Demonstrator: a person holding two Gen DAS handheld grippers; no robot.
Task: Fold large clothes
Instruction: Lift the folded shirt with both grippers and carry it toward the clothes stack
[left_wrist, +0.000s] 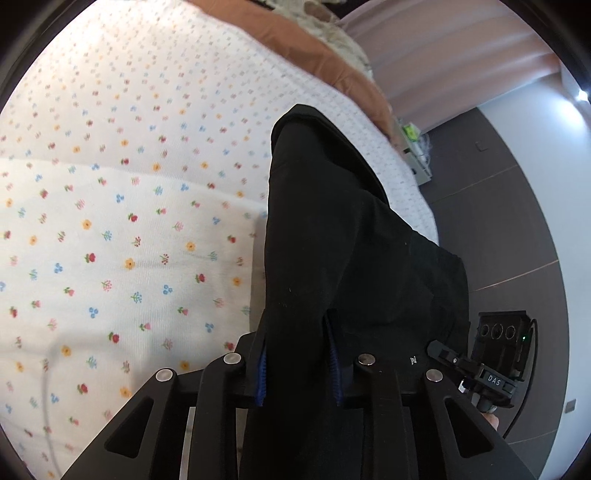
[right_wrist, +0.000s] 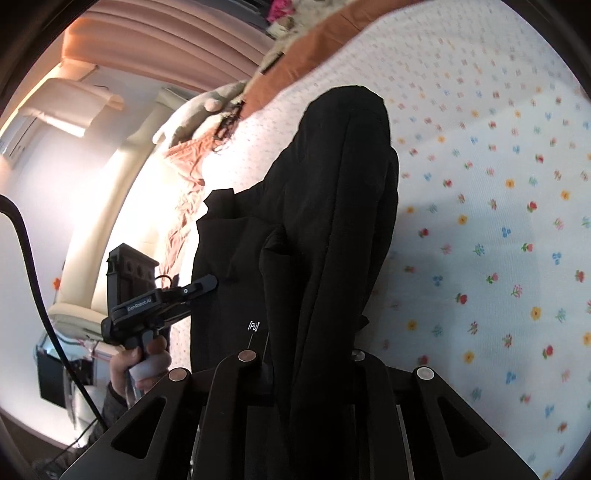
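Black fabric fills the middle of both wrist views: a large dark garment (left_wrist: 332, 236) hangs bunched over a bed covered with a white floral sheet (left_wrist: 110, 221). The left gripper (left_wrist: 297, 365) is pinching a thick fold of that garment, its blue-ribbed pads (left_wrist: 261, 373) pressing on the cloth from either side. The right gripper (right_wrist: 306, 369) is likewise clamped on the same garment, whose folds pass between its fingers and hide the pads; a small white label (right_wrist: 253, 325) shows on the cloth just above them. From each gripper the cloth runs away toward the far part of the bed, where its end rests on or close above the sheet; which one cannot be told. In the right wrist view a person's hand (right_wrist: 144, 365) grips the handle of the left gripper at the left edge. An orange-brown blanket (right_wrist: 306, 48) lies along the far edge of the bed, with pink curtains (left_wrist: 443, 55) beyond it and grey floor (left_wrist: 517, 229) beside the bed. No container is visible in either view.
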